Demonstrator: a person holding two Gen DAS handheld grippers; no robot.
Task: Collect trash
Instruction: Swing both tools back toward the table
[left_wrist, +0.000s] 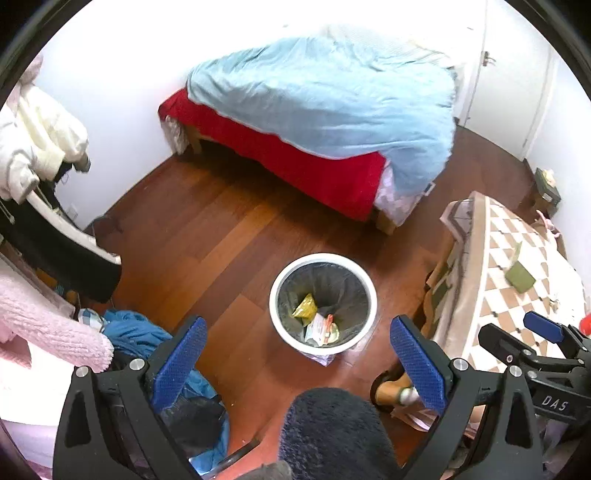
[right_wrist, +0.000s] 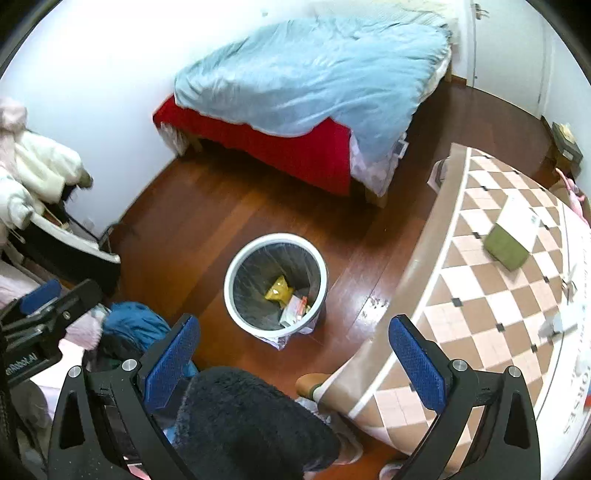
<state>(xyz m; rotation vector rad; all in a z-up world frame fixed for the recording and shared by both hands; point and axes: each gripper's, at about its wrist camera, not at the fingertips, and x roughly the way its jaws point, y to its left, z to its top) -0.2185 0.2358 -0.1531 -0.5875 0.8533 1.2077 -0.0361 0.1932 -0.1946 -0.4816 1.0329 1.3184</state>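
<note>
Both grippers hang above the floor with nothing in them. The left gripper (left_wrist: 297, 360) has its blue-padded fingers (left_wrist: 181, 363) spread wide, and the right gripper (right_wrist: 293, 356) is just as wide, its blue pads (right_wrist: 415, 363) framing bare floor and table edge. The white waste bin (left_wrist: 280, 321) stands upright on the reddish wooden floor (left_wrist: 207, 236), lined with a dark bag; from the left wrist it sits dead centre, just beyond the fingertips, and from the right wrist it lies at about eleven o'clock of the gripper's gap. Down in the bin rest a yellow packet (right_wrist: 277, 290) and, touching it at its four o'clock, some white and red wrappers (right_wrist: 295, 308). At twelve o'clock from the bin, well apart, is the bed (left_wrist: 280, 155) with a red sheet and a rumpled pale blue duvet (left_wrist: 332, 96). At three o'clock a table with a brown-and-white checked cloth (right_wrist: 491, 306) carries a green box (right_wrist: 506, 247) and some pale paper scraps (right_wrist: 557, 321) near its right edge. At eight o'clock of the bin a heap of blue cloth (left_wrist: 133, 328) lies on the floor, with a pink fuzzy garment (left_wrist: 48, 325) beside it. A dark fuzzy shape (right_wrist: 243, 421) fills the bottom of both views between the gripper arms.
</note>
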